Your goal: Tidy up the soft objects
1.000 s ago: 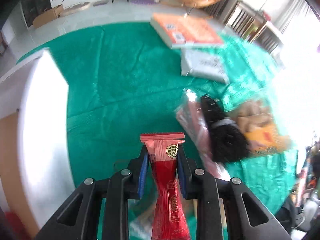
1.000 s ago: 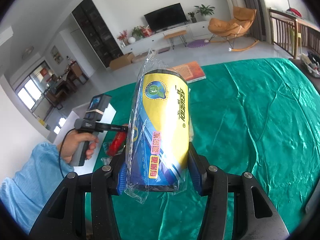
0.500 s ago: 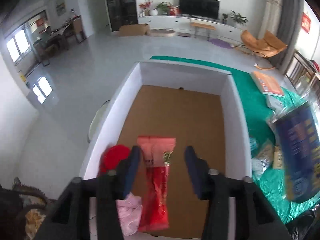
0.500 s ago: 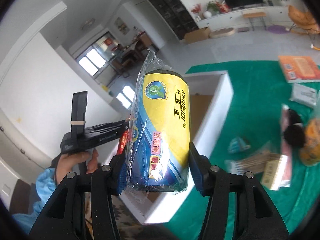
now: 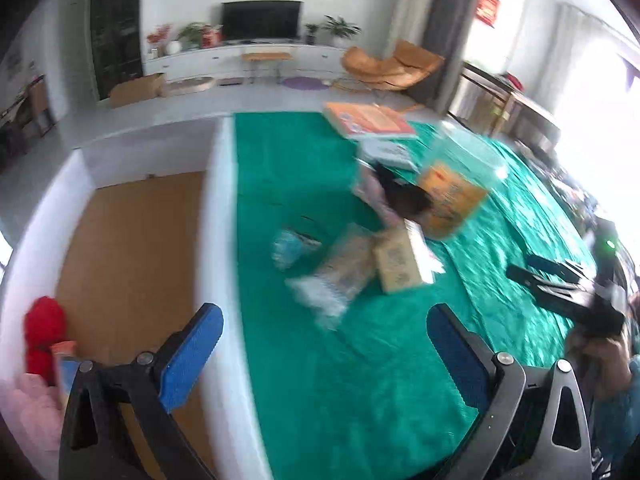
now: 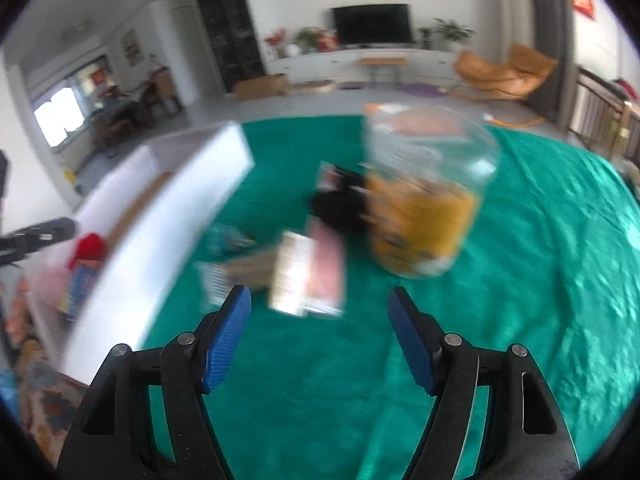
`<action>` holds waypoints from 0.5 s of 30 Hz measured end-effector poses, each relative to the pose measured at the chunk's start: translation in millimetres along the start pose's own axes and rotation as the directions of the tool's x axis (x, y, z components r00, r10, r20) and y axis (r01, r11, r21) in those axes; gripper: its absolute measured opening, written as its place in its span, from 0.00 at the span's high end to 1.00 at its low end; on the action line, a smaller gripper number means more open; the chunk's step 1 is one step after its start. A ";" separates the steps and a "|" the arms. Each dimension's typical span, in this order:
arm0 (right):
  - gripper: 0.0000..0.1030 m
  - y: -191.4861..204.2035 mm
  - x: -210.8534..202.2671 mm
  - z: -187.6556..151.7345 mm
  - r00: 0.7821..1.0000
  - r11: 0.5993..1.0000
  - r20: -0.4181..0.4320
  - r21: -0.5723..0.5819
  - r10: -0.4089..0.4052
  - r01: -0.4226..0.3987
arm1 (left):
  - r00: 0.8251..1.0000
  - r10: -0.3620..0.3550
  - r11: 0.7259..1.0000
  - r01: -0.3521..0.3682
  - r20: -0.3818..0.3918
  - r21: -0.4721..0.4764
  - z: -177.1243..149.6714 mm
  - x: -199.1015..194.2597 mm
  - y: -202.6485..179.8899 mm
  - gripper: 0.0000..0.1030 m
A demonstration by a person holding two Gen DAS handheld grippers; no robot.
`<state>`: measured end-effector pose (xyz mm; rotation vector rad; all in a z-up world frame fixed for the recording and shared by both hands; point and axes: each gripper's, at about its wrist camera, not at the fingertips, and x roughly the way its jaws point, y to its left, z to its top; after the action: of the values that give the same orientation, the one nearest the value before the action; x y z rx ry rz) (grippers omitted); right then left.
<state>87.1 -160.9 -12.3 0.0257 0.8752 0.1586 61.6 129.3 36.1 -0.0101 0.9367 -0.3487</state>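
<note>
My left gripper (image 5: 324,312) hangs over the green cloth beside the white box (image 5: 216,208); its jaws are opening wide with nothing between them. The right gripper (image 6: 318,294) points down at the blurred pile, its jaws also opening and empty. The pile holds a yellow snack bag (image 6: 420,220), a black furry item (image 6: 340,208), a pink packet (image 6: 324,272), a teal packet (image 5: 292,246), a clear bag (image 5: 344,272) and a tan carton (image 5: 400,264). In the box lie a red soft thing (image 5: 44,320), a pink soft thing (image 5: 28,404) and a blue and orange package (image 6: 78,288).
An orange book (image 5: 368,120) and a white packet (image 5: 386,152) lie at the cloth's far side. A person's hand (image 5: 600,356) holds the other gripper at the right edge. The white box wall (image 6: 192,184) borders the cloth on the left. Floor and furniture lie beyond.
The left gripper let go of the red packet over the box and swung right over the cloth. The right gripper no longer holds the blue and yellow roll and has dropped toward the pile.
</note>
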 end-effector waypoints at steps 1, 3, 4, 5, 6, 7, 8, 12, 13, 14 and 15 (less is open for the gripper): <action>0.28 -25.9 8.5 -10.2 0.998 0.997 -0.025 0.042 -0.062 0.063 | 0.998 -0.045 0.998 0.046 -0.041 0.032 -8.1 17.1 -24.9 0.02; 0.28 -68.1 21.7 -30.2 0.985 0.979 -0.068 0.120 -0.157 0.164 | 0.985 -0.111 0.989 0.122 -0.130 0.083 -29.3 59.1 -74.3 0.02; 0.28 -84.1 26.3 -37.5 0.978 0.968 -0.081 0.148 -0.192 0.202 | 0.981 -0.120 0.985 0.137 -0.155 0.105 -37.8 75.2 -96.3 0.02; 0.28 -97.4 32.3 -41.2 0.970 0.957 -0.093 0.168 -0.223 0.236 | 0.978 -0.119 0.981 0.142 -0.169 0.134 -44.4 94.6 -115.4 0.02; 0.28 -109.4 37.4 -42.9 0.963 0.945 -0.106 0.193 -0.249 0.265 | 0.982 -0.092 0.977 0.121 -0.166 0.174 -47.8 113.1 -133.5 0.02; 0.28 -120.0 40.6 -42.6 0.958 0.933 -0.115 0.222 -0.264 0.284 | 0.986 -0.063 0.972 0.096 -0.154 0.216 -49.0 126.5 -148.5 0.02; 0.28 -128.8 45.0 -39.7 0.955 0.923 -0.117 0.248 -0.273 0.294 | 0.991 -0.035 0.964 0.068 -0.133 0.256 -46.9 140.9 -163.3 0.02; 0.27 -147.6 67.4 -15.5 0.915 0.875 -0.109 0.270 -0.388 0.402 | 0.997 -0.014 0.961 0.035 -0.081 0.274 -22.7 189.1 -196.1 0.00; 0.21 -154.5 70.5 -12.7 0.914 0.868 -0.093 0.290 -0.394 0.404 | 0.998 -0.003 0.961 0.019 -0.060 0.277 -14.9 196.7 -202.0 0.00; 0.20 -163.2 73.0 -13.1 0.915 0.862 -0.088 0.311 -0.394 0.401 | 0.998 -0.012 0.961 0.029 -0.061 0.274 -6.5 203.0 -205.6 0.00; 0.18 -171.4 74.7 -13.3 0.922 0.861 -0.088 0.336 -0.376 0.383 | 0.998 -0.006 0.962 0.022 -0.061 0.273 0.9 209.2 -210.3 0.00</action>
<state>145.9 -319.6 -92.7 0.1812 0.9028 -0.3710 114.6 -131.7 -94.6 0.2483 0.9417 -0.4918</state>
